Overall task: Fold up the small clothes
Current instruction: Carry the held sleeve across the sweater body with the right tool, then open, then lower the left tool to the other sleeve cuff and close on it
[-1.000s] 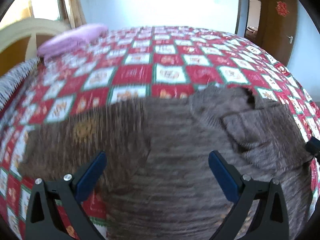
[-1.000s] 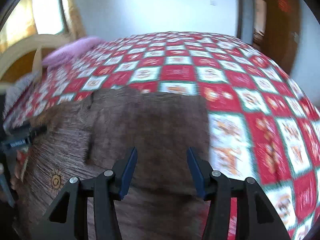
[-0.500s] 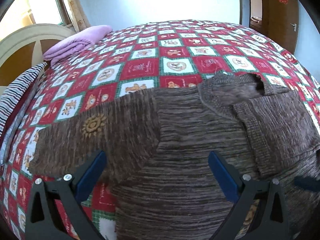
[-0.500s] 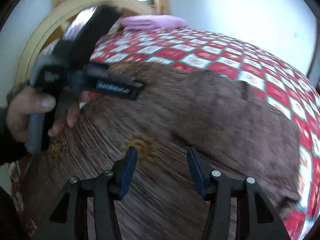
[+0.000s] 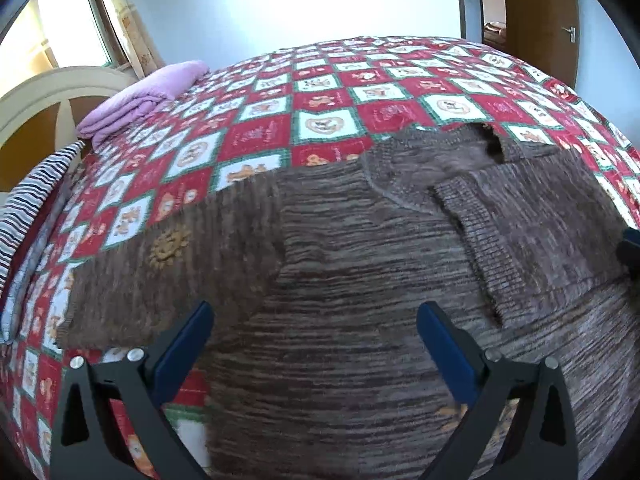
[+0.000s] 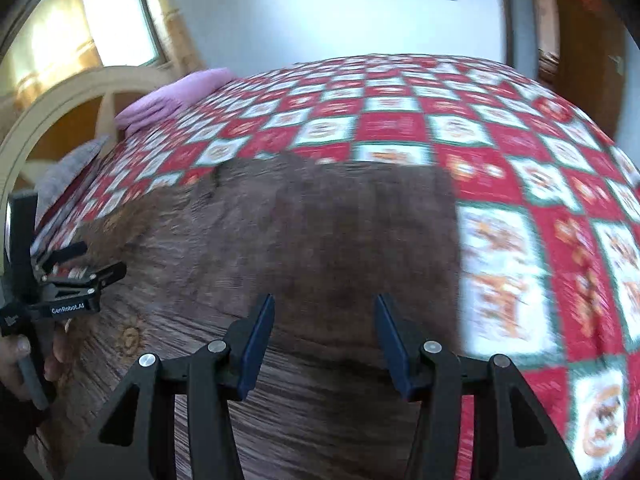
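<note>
Right wrist view motion-blurred: quilt [image 6: 520, 184] motifs unreadable. Sweater [image 5: 360, 280] hem cut off by bottom edge in both views. Right gripper [image 5: 632, 248] only sliver at left view's right edge. Hand [image 6: 16, 360] cropped at left edge.

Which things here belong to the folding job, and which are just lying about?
For the job:
- brown knit sweater, one sleeve already folded across its front
- left hand-held gripper, open above it
- right hand-held gripper, open above it

Lying about:
- folded pink blanket
- striped cloth
- checked bedspread, only the work surface
</note>
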The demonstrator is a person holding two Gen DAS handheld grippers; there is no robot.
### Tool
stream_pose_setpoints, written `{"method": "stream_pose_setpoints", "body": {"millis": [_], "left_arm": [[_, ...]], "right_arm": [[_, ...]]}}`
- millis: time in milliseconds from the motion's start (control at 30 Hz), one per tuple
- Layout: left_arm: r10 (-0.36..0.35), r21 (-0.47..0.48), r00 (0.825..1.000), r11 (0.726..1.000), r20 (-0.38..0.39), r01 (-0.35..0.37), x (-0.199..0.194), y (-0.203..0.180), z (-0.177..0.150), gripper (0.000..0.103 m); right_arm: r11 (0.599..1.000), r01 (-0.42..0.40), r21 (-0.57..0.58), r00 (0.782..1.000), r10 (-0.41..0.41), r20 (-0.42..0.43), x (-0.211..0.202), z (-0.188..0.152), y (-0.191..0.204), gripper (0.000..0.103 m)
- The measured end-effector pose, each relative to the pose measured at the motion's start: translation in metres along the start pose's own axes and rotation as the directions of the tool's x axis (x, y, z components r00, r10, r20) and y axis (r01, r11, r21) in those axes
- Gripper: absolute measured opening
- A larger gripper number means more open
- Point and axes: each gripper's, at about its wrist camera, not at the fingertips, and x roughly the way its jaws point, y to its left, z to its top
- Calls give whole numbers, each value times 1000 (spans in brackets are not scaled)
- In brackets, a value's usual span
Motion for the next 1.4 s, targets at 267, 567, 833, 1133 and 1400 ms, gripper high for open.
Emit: {"method": "stream_pose_setpoints", "body": {"millis": [267, 567, 833, 1133, 1400], "left_arm": [[65, -64, 998, 996, 10, -64, -6, 65, -12, 103], [187, -239, 980, 951, -68, -197, 8, 166, -38, 103], [269, -291, 956, 912, -114, -291, 16, 217, -61, 103], [118, -523, 983, 834, -140, -175, 19, 271, -86, 103], [-104, -777, 994, 628, -15, 54, 18, 312, -103, 102]], "right_arm": [[976, 22, -218, 994, -45, -100, 37, -7, 81, 56], [982, 2, -187, 992, -26, -125, 69, 8, 113, 56], [976, 40, -216, 996, -55, -65, 70, 0, 135, 58], [951, 109, -291, 992, -124, -33, 73, -10, 149, 74], [955, 114, -273, 992, -126, -27, 73, -10, 145, 80]]}}
